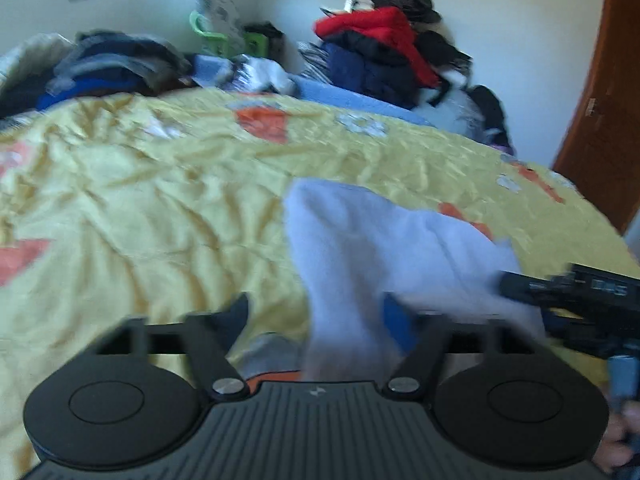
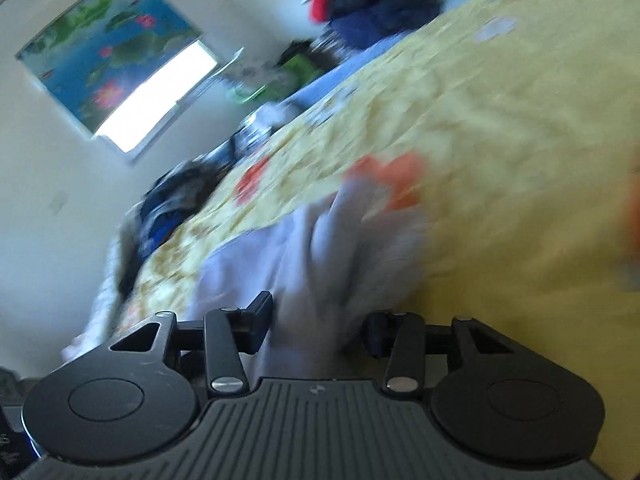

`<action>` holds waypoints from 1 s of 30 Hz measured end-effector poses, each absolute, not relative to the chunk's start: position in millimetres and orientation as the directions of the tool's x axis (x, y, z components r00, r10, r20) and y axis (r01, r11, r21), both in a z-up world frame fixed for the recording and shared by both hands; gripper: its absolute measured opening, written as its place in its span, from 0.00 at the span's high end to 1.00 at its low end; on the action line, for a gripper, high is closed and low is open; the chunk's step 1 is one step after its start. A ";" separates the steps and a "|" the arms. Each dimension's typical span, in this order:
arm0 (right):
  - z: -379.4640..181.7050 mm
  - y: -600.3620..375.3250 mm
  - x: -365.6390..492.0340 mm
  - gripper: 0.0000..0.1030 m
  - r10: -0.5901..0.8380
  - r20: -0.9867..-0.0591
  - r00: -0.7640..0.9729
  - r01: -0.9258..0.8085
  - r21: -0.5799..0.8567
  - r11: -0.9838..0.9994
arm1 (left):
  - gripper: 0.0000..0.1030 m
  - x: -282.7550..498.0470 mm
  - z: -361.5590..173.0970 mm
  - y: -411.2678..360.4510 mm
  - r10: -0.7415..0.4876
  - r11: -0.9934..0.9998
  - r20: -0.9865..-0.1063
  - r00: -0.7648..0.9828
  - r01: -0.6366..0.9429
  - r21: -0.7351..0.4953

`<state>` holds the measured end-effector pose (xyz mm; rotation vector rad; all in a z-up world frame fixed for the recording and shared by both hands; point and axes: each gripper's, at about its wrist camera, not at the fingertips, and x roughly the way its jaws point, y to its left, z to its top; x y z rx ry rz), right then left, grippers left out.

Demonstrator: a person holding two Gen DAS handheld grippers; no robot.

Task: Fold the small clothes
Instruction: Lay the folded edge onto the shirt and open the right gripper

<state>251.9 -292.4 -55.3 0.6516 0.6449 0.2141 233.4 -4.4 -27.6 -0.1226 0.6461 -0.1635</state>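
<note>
The small pale lavender-white soft knit garment (image 1: 384, 248) lies on the crumpled yellow quilted bedspread with orange and white patches (image 1: 140, 200), running forward from between the fingers of the left gripper (image 1: 316, 316) and spreading ahead and to its right. That gripper's fingers stand apart with the cloth passing through the gap; blur hides whether either pad touches it. The right gripper (image 2: 316, 326) is tilted hard in its own view, its fingers also apart, and the same pale garment (image 2: 304, 248) bunches in folds straight ahead and between them. From the left wrist view, the right gripper's dark body (image 1: 576, 300) sits at the garment's right edge.

The garment looks light, limp and thin: it wrinkles readily and should drape and sag wherever it is not supported, so it will probably not hold a crease unaided. It is unlikely to slip much on the rumpled spread. The best hold seems to be a hem or corner, one for each claw, pinching a single layer and keeping the edge taut between them.
</note>
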 end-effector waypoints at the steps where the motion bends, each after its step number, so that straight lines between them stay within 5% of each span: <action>1: -52.3 -297.5 244.2 0.52 0.324 -0.501 0.802 0.049 0.596 0.801 | 0.23 226.7 -24.9 -4.2 -0.162 0.985 -0.576 0.801 0.103 -0.135; 4: -30.8 -292.6 205.7 0.52 0.163 -0.465 0.870 0.074 0.451 0.890 | 0.23 210.1 -20.5 -12.8 -0.108 0.994 -0.577 0.809 0.105 -0.038; 7: -16.0 -257.7 178.1 0.51 0.240 -0.409 0.880 -0.115 0.307 0.945 | 0.23 200.3 -27.3 -22.4 -0.079 0.993 -0.597 0.798 0.119 0.027; 12: -33.5 -208.8 182.0 0.55 0.222 -0.530 0.819 -0.209 0.085 0.974 | 0.23 198.3 -38.1 -25.2 -0.077 0.994 -0.620 0.781 0.111 0.017; 16: -36.4 -224.0 178.1 0.51 0.224 -0.540 0.811 -0.131 0.206 0.970 | 0.23 193.7 -38.2 -23.2 -0.083 0.993 -0.622 0.778 0.115 0.012; 30: -34.1 -211.1 154.9 0.48 0.186 -0.563 0.805 -0.122 0.150 0.981 | 0.23 182.5 -37.3 -19.8 -0.084 0.995 -0.629 0.773 0.102 -0.008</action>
